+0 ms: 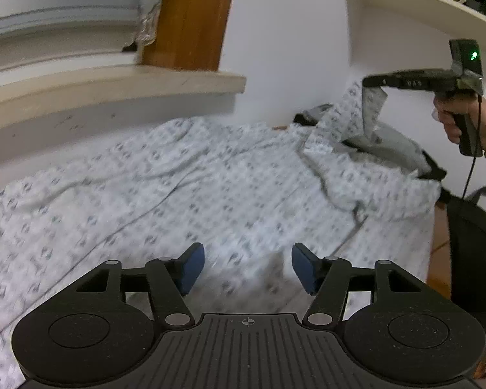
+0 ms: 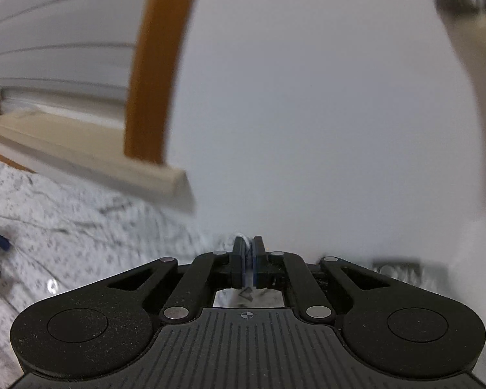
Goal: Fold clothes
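Blue pads of the left gripper point(image 1: 248, 267) hang apart above a thin, limp patterned shirt point(image 1: 165, 188) spread flat. Right gripper point(image 1: 371, 81) pinches its lifted sleeve; edges probably grip best.

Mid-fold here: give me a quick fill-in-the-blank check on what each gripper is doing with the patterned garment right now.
1. The right gripper is ____ on a corner of the patterned garment.
2. That pinched corner is ____ above the rest of the cloth.
3. The left gripper has its jaws ____, with nothing pinched between them.
4. A grey garment lies beside the ____ gripper.

Missing words: shut; lifted; open; right
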Demonstrator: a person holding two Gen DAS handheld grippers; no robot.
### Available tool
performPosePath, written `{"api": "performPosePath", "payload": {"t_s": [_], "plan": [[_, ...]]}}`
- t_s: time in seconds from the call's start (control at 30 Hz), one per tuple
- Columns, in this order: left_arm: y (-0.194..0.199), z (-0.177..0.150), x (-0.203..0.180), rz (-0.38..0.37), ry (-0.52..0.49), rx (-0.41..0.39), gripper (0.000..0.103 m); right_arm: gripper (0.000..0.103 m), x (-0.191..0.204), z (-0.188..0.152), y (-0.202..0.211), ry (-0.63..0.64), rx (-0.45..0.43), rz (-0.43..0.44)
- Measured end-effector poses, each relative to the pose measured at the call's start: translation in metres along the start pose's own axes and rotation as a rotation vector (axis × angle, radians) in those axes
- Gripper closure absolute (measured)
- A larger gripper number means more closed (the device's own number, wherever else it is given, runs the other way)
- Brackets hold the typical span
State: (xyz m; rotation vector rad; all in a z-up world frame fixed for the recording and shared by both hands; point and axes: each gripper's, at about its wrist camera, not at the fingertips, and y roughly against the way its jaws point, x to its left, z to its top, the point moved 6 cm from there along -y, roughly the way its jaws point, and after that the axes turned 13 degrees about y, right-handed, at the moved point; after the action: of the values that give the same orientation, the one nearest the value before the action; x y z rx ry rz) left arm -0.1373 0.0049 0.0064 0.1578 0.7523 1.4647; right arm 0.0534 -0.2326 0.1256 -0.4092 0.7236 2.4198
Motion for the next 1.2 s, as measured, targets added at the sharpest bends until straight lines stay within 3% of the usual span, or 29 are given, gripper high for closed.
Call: {"api": "performPosePath", "payload": {"t_s": [0.27, 0.37, 0.4, 0.47, 0.53, 0.67, 0.83, 0.9, 0.97, 1.03, 1.13, 1.17, 1.2], "plan": [[-0.021, 0.028, -0.032, -0.063, -0.027, -0.017, 0.034, 0.098, -0.004, 0.061, -0.004, 0.138, -0.088, -0.080], [-0.032, 0.029, -0.039, -0.081, -0.027, -0.007, 0.034, 0.097, -0.007, 0.077, -0.013, 0.133, -0.143, -0.084], [-0.037, 0.028, -0.043, -0.089, -0.027, -0.001, 0.034, 0.095, -0.008, 0.082, -0.015, 0.128, -0.159, -0.085], [-0.047, 0.027, -0.049, -0.101, -0.024, 0.012, 0.034, 0.075, -0.010, 0.083, -0.017, 0.100, -0.169, -0.071], [-0.059, 0.026, -0.055, -0.108, -0.023, 0.028, 0.033, 0.063, -0.011, 0.073, -0.014, 0.063, -0.158, -0.041], [-0.085, 0.029, -0.069, -0.135, -0.005, 0.068, 0.033, 0.058, -0.019, 0.047, 0.009, -0.039, -0.153, 0.050], [-0.123, 0.035, -0.079, -0.147, 0.033, 0.123, 0.032, 0.050, -0.038, 0.028, 0.068, -0.135, -0.194, 0.128], [-0.137, 0.037, -0.083, -0.148, 0.042, 0.141, 0.032, 0.043, -0.045, 0.022, 0.093, -0.142, -0.187, 0.147], [-0.150, 0.038, -0.087, -0.148, 0.045, 0.152, 0.032, 0.026, -0.048, 0.012, 0.114, -0.141, -0.162, 0.164], [-0.160, 0.040, -0.090, -0.147, 0.048, 0.153, 0.032, 0.026, -0.041, -0.014, 0.112, -0.155, -0.106, 0.180], [-0.171, 0.042, -0.092, -0.135, 0.053, 0.149, 0.035, 0.038, -0.031, -0.056, 0.107, -0.180, -0.023, 0.206], [-0.174, 0.043, -0.092, -0.125, 0.051, 0.143, 0.041, 0.045, -0.024, -0.075, 0.097, -0.204, 0.004, 0.223], [-0.177, 0.043, -0.092, -0.115, 0.050, 0.137, 0.066, 0.049, -0.018, -0.094, 0.087, -0.228, 0.032, 0.240]]}}
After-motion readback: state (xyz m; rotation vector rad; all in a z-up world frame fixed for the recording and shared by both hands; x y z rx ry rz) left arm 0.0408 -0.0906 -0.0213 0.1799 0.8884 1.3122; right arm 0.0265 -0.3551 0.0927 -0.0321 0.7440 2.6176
